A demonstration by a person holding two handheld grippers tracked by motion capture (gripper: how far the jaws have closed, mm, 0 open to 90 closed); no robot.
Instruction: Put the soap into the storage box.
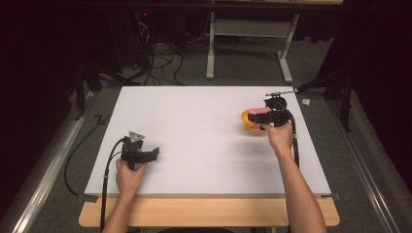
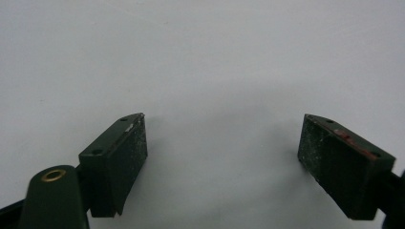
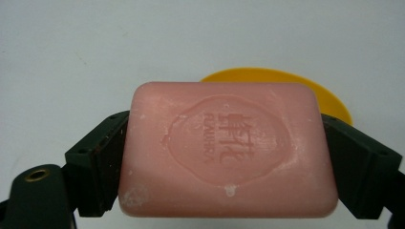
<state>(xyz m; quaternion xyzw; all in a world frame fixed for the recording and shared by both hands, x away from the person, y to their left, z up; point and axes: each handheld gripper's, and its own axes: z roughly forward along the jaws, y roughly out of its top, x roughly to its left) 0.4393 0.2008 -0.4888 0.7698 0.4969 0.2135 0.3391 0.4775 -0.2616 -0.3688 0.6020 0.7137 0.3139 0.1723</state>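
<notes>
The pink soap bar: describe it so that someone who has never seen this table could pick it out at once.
Start from the white table and go to its far right part, where the right hand-held gripper reaches. Clamped between its jaws is the pink soap bar, a rounded rectangle just over an orange dish. Its stamped oval emblem and pale pink colour set it apart from the plain orange dish.

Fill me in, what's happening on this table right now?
A person holds a gripper in each hand. The right gripper is clamped on a pink bar of soap, held at an orange dish on the white table. The left gripper is open, holding nothing, near the table's front left.
</notes>
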